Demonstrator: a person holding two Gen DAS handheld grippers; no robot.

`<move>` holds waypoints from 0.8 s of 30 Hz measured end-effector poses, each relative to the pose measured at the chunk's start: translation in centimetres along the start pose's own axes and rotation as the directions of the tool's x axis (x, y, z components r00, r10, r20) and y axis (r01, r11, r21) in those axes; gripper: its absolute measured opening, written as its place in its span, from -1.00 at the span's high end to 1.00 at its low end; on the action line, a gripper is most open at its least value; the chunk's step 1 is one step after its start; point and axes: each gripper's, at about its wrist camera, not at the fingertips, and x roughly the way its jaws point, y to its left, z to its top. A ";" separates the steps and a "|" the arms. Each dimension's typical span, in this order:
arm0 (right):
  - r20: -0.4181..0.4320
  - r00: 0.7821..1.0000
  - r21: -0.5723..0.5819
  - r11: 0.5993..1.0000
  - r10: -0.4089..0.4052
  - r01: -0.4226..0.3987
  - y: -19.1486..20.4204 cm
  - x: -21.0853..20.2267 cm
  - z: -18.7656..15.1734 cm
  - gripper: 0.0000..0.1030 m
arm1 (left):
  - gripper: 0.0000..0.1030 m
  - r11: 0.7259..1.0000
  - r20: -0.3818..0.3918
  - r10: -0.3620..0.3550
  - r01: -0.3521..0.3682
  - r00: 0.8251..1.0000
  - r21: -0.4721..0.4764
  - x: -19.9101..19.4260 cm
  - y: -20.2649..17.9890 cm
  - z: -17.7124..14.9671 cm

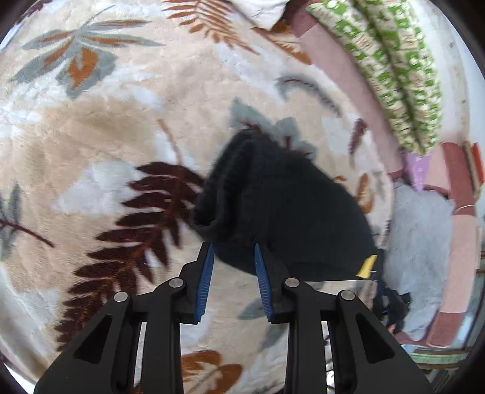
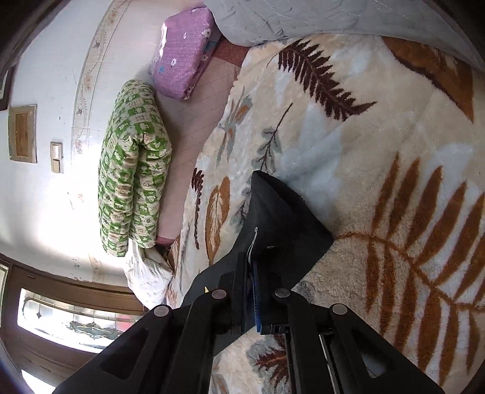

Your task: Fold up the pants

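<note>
The black pants (image 1: 272, 206) are a bunched dark bundle over the leaf-patterned blanket (image 1: 106, 127). In the left wrist view my left gripper (image 1: 234, 253) has its blue pads (image 1: 206, 272) a little apart, with a thick fold of the pants' near edge pinched between the tips. In the right wrist view the pants (image 2: 272, 218) stretch away from the jaws as a flat black panel with a white drawstring (image 2: 253, 242). My right gripper (image 2: 253, 269) is shut tight on that end of the cloth. The far part of the pants rests on the blanket (image 2: 363, 145).
A green-and-cream rolled quilt (image 2: 133, 163) and a purple pillow (image 2: 185, 51) lie on the pink sheet along the white wall. A grey quilt (image 2: 303, 18) lies at the blanket's far edge. A white bundle (image 2: 148, 278) sits near a glazed door (image 2: 69, 318).
</note>
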 end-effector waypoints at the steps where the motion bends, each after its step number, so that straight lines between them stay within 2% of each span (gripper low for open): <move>1: -0.008 1.000 0.004 1.000 -0.018 0.018 -0.5 0.1 0.0 0.94 | 0.50 1.000 -0.022 0.013 -0.013 1.000 -0.012 0.5 0.5 0.0; 3: -0.022 0.997 0.019 0.997 -0.078 0.078 -1.8 0.7 0.1 0.90 | 0.50 0.999 -0.074 0.003 -0.007 0.997 -0.047 1.7 1.9 -0.2; 4: -0.034 0.995 0.021 0.996 -0.090 0.091 -2.2 1.0 0.1 0.85 | 0.52 0.999 -0.068 -0.005 0.001 0.998 -0.052 1.7 2.2 -0.3; 7: -0.027 0.995 0.028 0.995 -0.099 0.100 -2.7 0.6 -0.1 0.81 | 0.52 1.000 -0.018 -0.022 0.022 1.000 -0.001 0.1 1.6 -0.7; 10: -0.049 0.989 0.014 0.990 -0.139 0.140 -2.5 -0.2 -0.2 0.52 | 0.52 0.996 0.033 -0.034 0.031 0.999 0.083 -2.0 -0.1 -1.0; 11: -0.050 0.988 0.003 0.990 -0.143 0.144 -2.4 -0.6 -0.2 0.52 | 0.51 0.994 0.050 -0.038 0.032 0.998 0.105 -2.6 -0.7 -0.8; 12: -0.049 0.988 -0.014 0.989 -0.149 0.148 -2.1 -1.2 -0.2 0.52 | 0.44 0.991 0.069 -0.040 0.031 0.997 0.127 -3.2 -1.4 -0.6; 13: -0.043 0.987 -0.037 0.987 -0.156 0.155 -1.6 -1.9 0.0 0.52 | 0.25 0.990 0.083 -0.032 0.020 0.996 0.141 -3.5 -2.0 -0.2; 15: -0.011 0.985 -0.091 0.981 -0.174 0.172 -0.3 -3.3 0.5 0.51 | -0.01 0.987 0.122 -0.011 -0.009 0.992 0.158 -3.7 -3.3 0.8; 16: 0.007 0.983 -0.125 0.975 -0.185 0.185 0.5 -3.8 1.0 0.44 | -0.04 0.985 0.133 0.007 -0.029 0.991 0.167 -3.4 -3.9 1.3; 18: 0.029 0.979 -0.174 0.963 -0.203 0.205 2.0 -4.0 2.0 0.26 | -0.04 0.985 0.127 0.036 -0.057 0.991 0.161 -2.4 -4.6 2.4; 20: 0.025 0.978 -0.223 0.952 -0.208 0.209 3.3 -3.3 3.1 0.05 | -0.04 0.989 0.089 0.034 -0.047 0.995 0.143 -1.0 -4.8 3.3; 24: 0.002 0.959 -0.336 0.903 -0.284 0.268 5.0 0.3 4.3 0.04 | -0.04 0.989 0.044 0.053 -0.059 0.998 0.138 1.1 -5.1 3.6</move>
